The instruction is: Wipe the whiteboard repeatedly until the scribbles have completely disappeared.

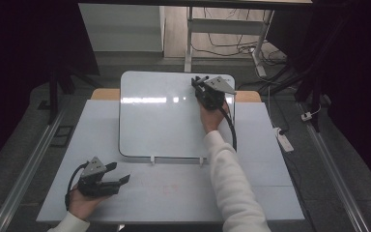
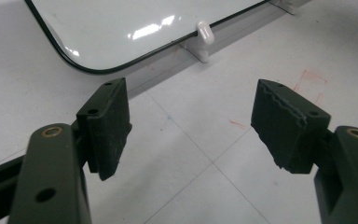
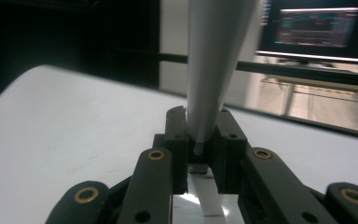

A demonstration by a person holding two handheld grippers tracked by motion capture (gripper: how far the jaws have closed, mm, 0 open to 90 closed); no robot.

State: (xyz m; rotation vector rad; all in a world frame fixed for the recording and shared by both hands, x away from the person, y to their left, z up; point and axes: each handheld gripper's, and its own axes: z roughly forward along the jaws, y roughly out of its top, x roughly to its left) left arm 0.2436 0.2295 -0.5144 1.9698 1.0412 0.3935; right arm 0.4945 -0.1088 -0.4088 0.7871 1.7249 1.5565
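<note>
- Right gripper (image 1: 200,83): upper right of high view, jaws closed on a grey tapered pen-like rod (image 3: 212,70); type unclear.
- Glossy white rounded whiteboard (image 1: 159,121): centre, on table.
- Left gripper (image 1: 118,174): lower left, jaws wide apart, empty.
- Advice: keep a firm grip and lower the tip squarely.

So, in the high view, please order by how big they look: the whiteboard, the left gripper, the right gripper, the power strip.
1. Whiteboard, by far the largest.
2. Left gripper and right gripper: they look alike. The left is nearer the camera, so I do not rank them.
3. Power strip on the floor, the smallest.
</note>
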